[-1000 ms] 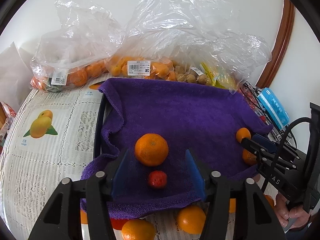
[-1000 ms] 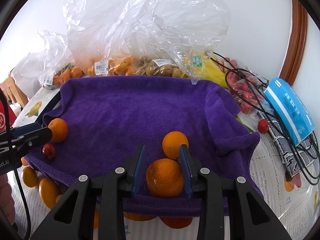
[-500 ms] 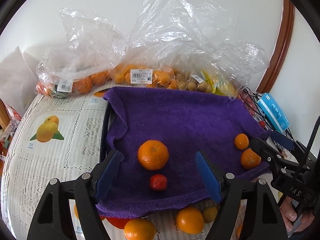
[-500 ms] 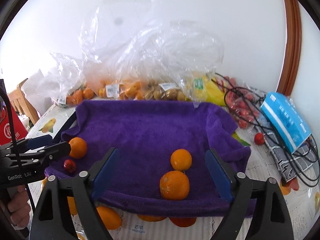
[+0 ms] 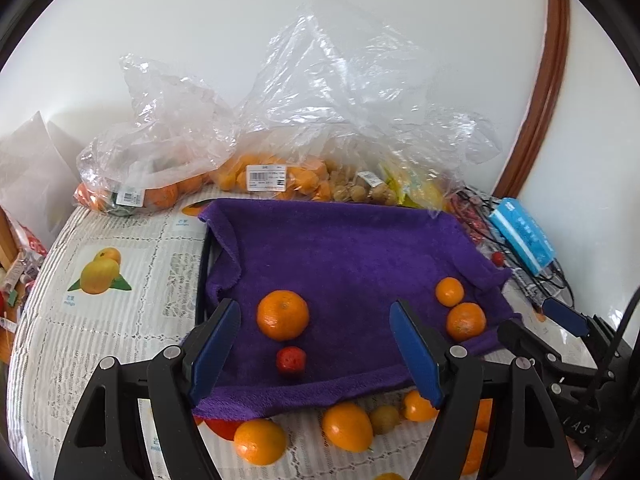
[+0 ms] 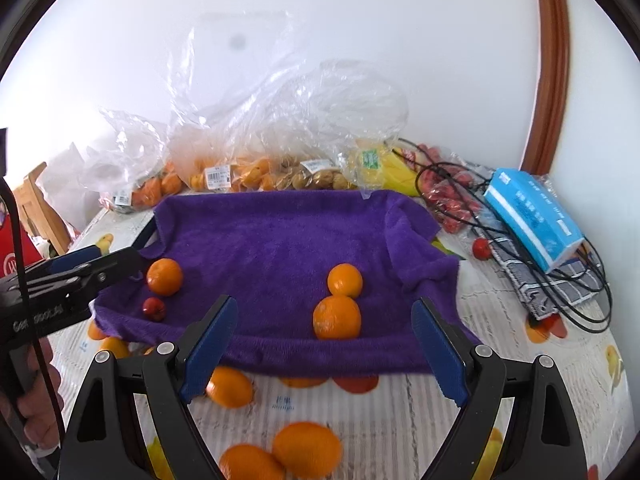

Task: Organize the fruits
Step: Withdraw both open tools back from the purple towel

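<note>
A purple towel (image 5: 340,248) covers a black tray on the table. On its left part lie an orange (image 5: 283,314) and a small red fruit (image 5: 291,361). My left gripper (image 5: 316,312) hangs open above and short of them, touching neither. On the towel's right part two oranges (image 6: 337,317) (image 6: 345,280) sit close together. My right gripper (image 6: 324,305) is open over the front one, with its pads well clear of it. Each gripper shows in the other's view: the right gripper (image 5: 532,318) and the left gripper (image 6: 116,256). Several loose oranges (image 5: 347,426) (image 6: 230,386) lie in front of the towel.
Clear plastic bags of fruit (image 5: 280,178) line the wall behind the towel. To the right lie a blue tissue pack (image 6: 532,216), black cables (image 6: 500,232) and a small red tomato (image 6: 482,248). A fruit-print tablecloth (image 5: 100,320) spreads to the left.
The right gripper has opened off the front orange, left it on the towel, and drawn back and up. The left gripper has opened wider and pulled back and up too.
</note>
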Action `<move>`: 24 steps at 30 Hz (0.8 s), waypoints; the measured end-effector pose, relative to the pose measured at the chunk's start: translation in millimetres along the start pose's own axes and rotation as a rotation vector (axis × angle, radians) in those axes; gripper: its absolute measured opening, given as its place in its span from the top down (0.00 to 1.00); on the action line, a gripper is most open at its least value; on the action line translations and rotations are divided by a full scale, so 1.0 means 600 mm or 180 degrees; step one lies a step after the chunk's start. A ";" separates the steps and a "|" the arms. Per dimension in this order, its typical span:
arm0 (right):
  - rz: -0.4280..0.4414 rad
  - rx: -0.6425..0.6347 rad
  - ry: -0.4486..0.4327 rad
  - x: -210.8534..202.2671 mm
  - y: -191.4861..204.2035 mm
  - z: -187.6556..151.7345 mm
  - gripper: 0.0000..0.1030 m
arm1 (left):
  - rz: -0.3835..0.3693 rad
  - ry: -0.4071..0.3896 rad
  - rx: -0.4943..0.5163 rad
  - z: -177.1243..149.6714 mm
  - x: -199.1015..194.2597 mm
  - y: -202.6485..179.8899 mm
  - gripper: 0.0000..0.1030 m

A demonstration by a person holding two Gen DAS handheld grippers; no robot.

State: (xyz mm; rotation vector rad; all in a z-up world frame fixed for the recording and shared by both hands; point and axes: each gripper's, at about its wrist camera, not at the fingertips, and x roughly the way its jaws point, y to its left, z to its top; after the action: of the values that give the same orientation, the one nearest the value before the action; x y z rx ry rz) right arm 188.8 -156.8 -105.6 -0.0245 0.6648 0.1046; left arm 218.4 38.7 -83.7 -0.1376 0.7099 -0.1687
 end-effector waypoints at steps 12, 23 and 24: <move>0.0039 0.0156 0.0238 -0.052 -0.002 -0.048 0.18 | 0.0206 0.0105 -0.0085 -0.047 -0.071 0.031 0.26; 0.0442 0.0086 0.0450 -0.050 0.033 -0.113 0.35 | 0.0334 0.0209 -0.0271 -0.094 -0.115 0.065 0.26; 0.0405 0.0037 0.0453 -0.048 0.040 -0.117 0.35 | 0.0344 0.0219 -0.0274 -0.099 -0.118 0.067 0.26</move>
State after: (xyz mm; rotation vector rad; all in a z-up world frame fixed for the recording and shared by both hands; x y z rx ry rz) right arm 120.6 -139.6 -143.0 0.0219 0.8092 0.2230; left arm 131.1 87.9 -90.6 -0.1758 0.7916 -0.0395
